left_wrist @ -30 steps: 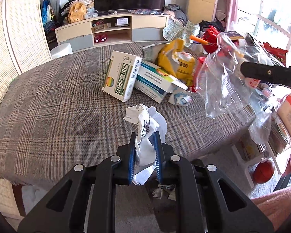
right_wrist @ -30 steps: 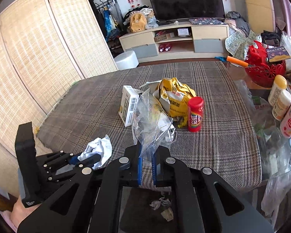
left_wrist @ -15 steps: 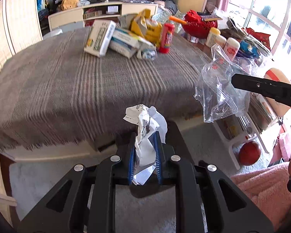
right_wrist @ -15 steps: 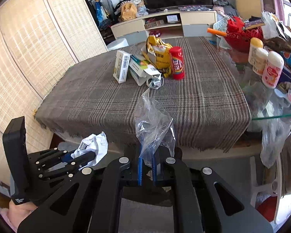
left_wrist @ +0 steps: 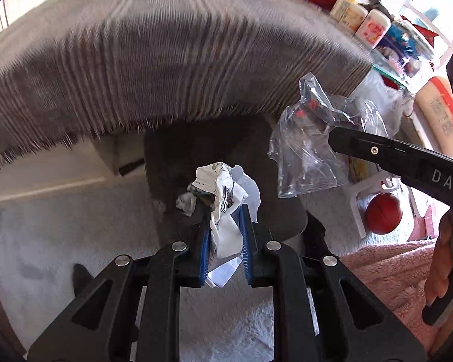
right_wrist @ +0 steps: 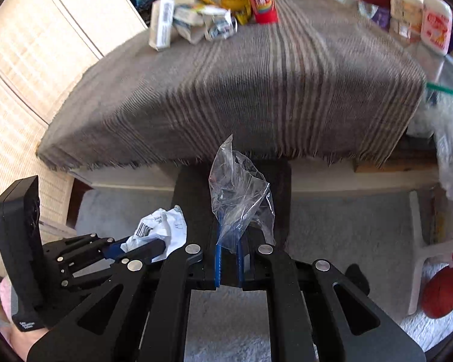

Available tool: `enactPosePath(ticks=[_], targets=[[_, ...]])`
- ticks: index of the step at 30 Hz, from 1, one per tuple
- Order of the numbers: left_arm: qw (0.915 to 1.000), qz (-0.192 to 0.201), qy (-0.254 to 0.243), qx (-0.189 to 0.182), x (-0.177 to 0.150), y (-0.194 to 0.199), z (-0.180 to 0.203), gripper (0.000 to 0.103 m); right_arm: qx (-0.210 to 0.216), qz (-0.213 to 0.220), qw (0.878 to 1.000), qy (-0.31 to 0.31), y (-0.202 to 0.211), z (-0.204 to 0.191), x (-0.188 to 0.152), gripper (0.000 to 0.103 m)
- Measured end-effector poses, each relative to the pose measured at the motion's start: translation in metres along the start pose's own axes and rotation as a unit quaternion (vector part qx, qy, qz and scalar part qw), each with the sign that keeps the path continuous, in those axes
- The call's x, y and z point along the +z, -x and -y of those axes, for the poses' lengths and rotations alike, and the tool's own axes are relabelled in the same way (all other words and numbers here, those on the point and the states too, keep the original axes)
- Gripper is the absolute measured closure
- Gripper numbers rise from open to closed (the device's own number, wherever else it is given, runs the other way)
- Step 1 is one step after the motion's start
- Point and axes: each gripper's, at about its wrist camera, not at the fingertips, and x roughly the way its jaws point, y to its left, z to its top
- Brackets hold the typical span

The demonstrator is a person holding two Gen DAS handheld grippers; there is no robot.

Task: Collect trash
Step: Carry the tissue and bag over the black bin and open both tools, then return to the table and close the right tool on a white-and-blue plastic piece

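Grey plaid cloth covers the worktop [right_wrist: 256,90], with boxes and wrappers [right_wrist: 196,21] left at its far end. Below its near edge we note a dark bin [left_wrist: 214,163] on the floor. The left tongs [left_wrist: 225,226] clamp crumpled white paper [left_wrist: 226,199] directly over that bin; the right tongs [right_wrist: 228,250] pinch a clear plastic bag [right_wrist: 241,193] just beside, to the right. We judge the left load nearer release.

A crumpled white printed paper wad [left_wrist: 226,208] stands upright, pinched. A crinkled clear plastic bag [right_wrist: 240,193] hangs beside it above the grey carpet [left_wrist: 75,226].
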Motion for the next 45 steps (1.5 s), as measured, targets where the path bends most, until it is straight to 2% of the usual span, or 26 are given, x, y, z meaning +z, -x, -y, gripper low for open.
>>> enactPosePath(ticks=[5, 12, 13, 17, 18, 19, 20, 21, 24, 25, 27, 28, 31, 34, 40, 45], targets=[[0.9991, -0.041, 0.012, -0.002, 0.001, -0.034, -0.006, 0.086, 0.007, -0.039, 0.999, -0.019, -0.041, 0.009, -0.003, 0.094], [0.9979, -0.063, 0.01, 0.005, 0.003, -0.058, -0.008, 0.083, 0.005, -0.073, 0.997, -0.021, -0.07, 0.014, -0.004, 0.093], [0.9978, -0.065, 0.01, 0.007, 0.004, -0.061, -0.008, 0.082, 0.005, -0.076, 0.997, -0.02, -0.072, 0.014, -0.004, 0.091], [0.9975, -0.068, 0.01, 0.014, 0.009, -0.068, -0.007, 0.068, 0.002, -0.093, 0.995, -0.026, -0.081, 0.014, -0.002, 0.089], [0.9974, -0.069, 0.01, 0.019, 0.009, -0.07, -0.007, 0.065, 0.0, -0.094, 0.995, -0.029, -0.082, 0.015, -0.002, 0.084], [0.9973, -0.069, 0.01, 0.024, 0.01, -0.071, -0.007, 0.057, -0.005, -0.094, 0.995, -0.031, -0.082, 0.019, -0.001, 0.066], [0.9972, -0.068, 0.011, 0.031, 0.01, -0.071, -0.008, 0.05, -0.01, -0.092, 0.995, -0.034, -0.082, 0.021, 0.0, 0.052], [0.9971, -0.066, 0.014, 0.035, 0.011, -0.07, -0.01, 0.048, -0.013, -0.088, 0.995, -0.038, -0.08, 0.022, 0.001, 0.032], [0.9972, -0.057, 0.019, 0.044, 0.011, -0.062, -0.019, 0.034, -0.029, -0.07, 0.996, -0.038, -0.072, 0.025, 0.004, 0.027], [0.9973, -0.053, 0.019, 0.048, 0.011, -0.059, -0.02, 0.028, -0.034, -0.066, 0.997, -0.039, -0.07, 0.027, 0.005, 0.017], [0.9973, -0.045, 0.02, 0.054, 0.01, -0.054, -0.023, 0.019, -0.048, -0.054, 0.996, -0.043, -0.064, 0.031, 0.005, 0.006], [0.9975, -0.042, 0.022, 0.053, 0.009, -0.05, -0.024, 0.015, -0.053, -0.05, 0.996, -0.042, -0.063, 0.032, 0.005, 0.003], [0.9978, -0.037, 0.026, 0.048, 0.008, -0.04, -0.025, 0.008, -0.066, -0.048, 0.996, -0.04, -0.056, 0.033, 0.007, 0.004], [0.9987, -0.023, 0.025, 0.037, 0.01, -0.02, -0.022, 0.008, -0.063, -0.042, 0.996, -0.037, -0.044, 0.033, 0.01, 0.004], [0.998, -0.001, 0.032, 0.054, 0.022, 0.019, -0.029, 0.008, -0.047, 0.01, 0.997, -0.056, 0.007, 0.032, 0.03, 0.004], [0.9967, 0.01, 0.047, 0.066, 0.04, 0.042, -0.042, 0.008, -0.061, 0.044, 0.996, -0.051, 0.042, 0.032, 0.055, 0.003]])
